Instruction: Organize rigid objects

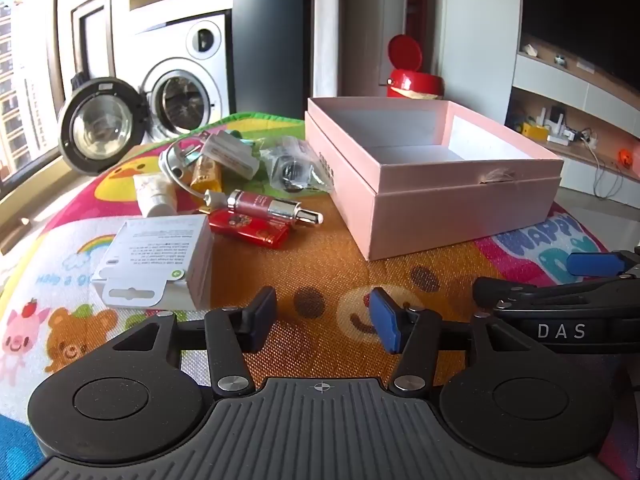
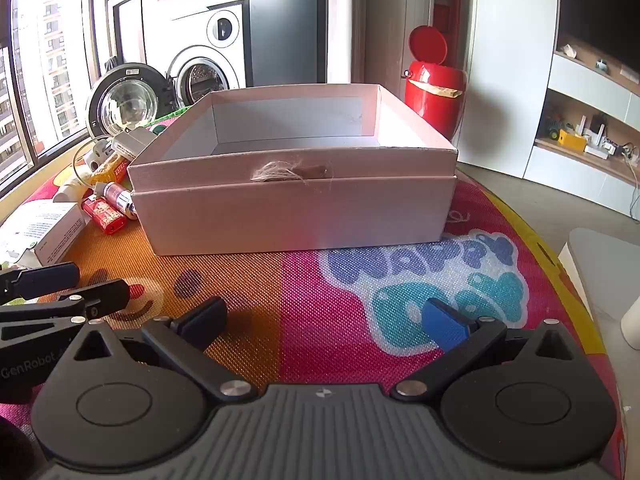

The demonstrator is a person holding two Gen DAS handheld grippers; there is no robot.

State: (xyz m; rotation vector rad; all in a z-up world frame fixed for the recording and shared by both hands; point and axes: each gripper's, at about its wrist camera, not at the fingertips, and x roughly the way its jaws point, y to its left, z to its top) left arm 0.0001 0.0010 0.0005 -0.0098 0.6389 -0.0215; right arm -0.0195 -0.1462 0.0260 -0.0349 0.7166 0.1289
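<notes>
Mat: box beyond right gripper

Strong daylight from the window on your left, glare there, sharp focus, fisheye bending at your edges

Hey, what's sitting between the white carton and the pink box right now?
In the left wrist view, a red lighter and a dark red pump bottle lie between the white carton and the pink box; nearer the camera the mat is bare.
</notes>
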